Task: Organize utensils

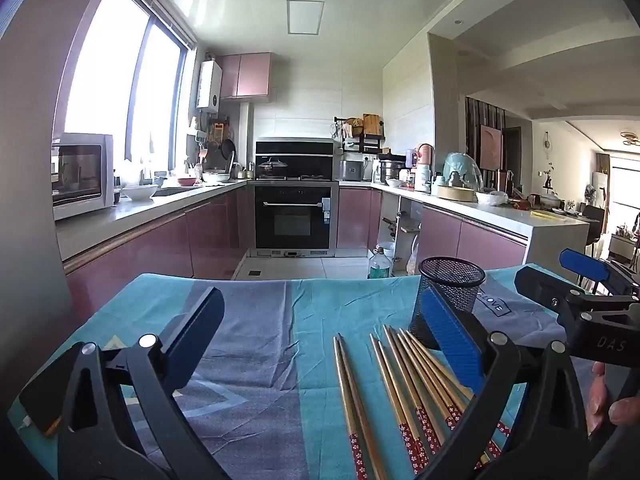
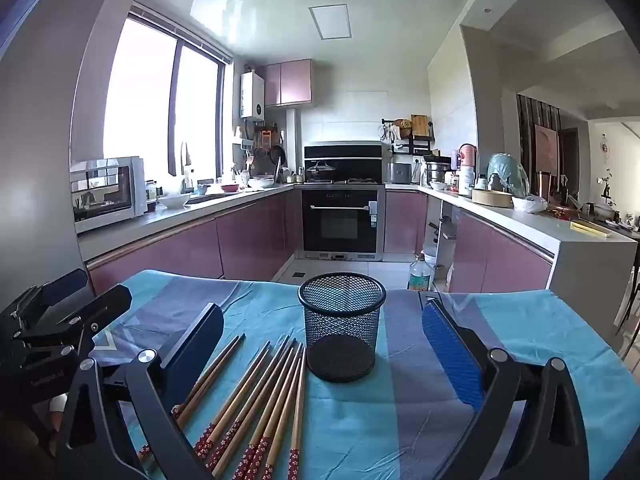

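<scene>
Chopsticks point(image 2: 256, 396) lie loose on the table we work at, fanned over a blue and grey cloth point(image 2: 400, 420) that is creased and hangs past the far edge; beyond that edge we see open tiled floor running to a dark oven point(image 2: 340, 220), with pink-fronted cabinets point(image 2: 168, 252) closing in on both sides. We see bare cloth to the right of the black mesh cup point(image 2: 342, 324) and across the left half of the table, so there is room on either flank. The cup is round, upright, open-topped, made of fine wire mesh, standing near the far edge just beyond the thin ends of the sticks without touching them. The sticks are slim pale wood, tapering away from us, their near ends wrapped in red with small white flowers; two lie a little apart on the left of the bunch. Our left gripper point(image 1: 324, 340) hangs over the cloth with its jaws wide apart and nothing in them; our right gripper point(image 2: 320, 348) is likewise spread wide, empty, framing cup and sticks; each has one ribbed blue pad point(image 2: 452, 356).
</scene>
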{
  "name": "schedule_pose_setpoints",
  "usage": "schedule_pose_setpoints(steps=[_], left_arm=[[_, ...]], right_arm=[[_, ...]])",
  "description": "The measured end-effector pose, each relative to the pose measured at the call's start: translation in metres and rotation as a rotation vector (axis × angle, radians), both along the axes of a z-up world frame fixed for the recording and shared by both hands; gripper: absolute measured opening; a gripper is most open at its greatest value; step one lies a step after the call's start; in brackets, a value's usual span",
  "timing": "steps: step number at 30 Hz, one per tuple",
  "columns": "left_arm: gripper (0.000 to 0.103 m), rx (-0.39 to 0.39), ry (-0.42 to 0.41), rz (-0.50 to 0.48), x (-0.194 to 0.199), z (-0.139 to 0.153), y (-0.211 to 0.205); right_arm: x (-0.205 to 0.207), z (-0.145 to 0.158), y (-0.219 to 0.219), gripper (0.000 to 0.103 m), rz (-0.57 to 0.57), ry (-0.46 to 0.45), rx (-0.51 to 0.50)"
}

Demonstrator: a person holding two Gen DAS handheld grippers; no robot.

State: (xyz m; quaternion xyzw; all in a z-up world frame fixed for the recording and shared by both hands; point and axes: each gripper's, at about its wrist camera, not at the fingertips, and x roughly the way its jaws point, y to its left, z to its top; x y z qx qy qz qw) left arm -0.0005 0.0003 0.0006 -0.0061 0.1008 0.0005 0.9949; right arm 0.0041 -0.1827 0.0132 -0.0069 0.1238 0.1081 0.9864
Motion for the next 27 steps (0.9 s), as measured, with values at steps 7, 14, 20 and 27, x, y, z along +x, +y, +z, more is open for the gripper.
schedule_pose_setpoints(steps=[7, 14, 20, 27], left_arm=[[0.097, -0.014, 0.004, 0.013, 0.012, -0.002, 0.000], [0.097, -0.027, -0.008, 0.004, -0.003, -0.001, 0.003], [0.097, -0.027, -0.002, 0.002, -0.002, -0.001, 0.002], [0.097, -0.031, 0.004, 0.003, -0.002, 0.000, 0.001]], right_arm=[[0.000, 0.003, -0.006, 0.096, 0.005, -0.015, 0.003], [-0.003, -0.002, 0.002, 0.096, -0.017, -0.036, -0.003], [-0.003, -0.004, 0.001, 0.096, -0.028, -0.053, -0.004], [-0.007, -0.003, -0.002, 0.096, -0.040, -0.067, 0.001]])
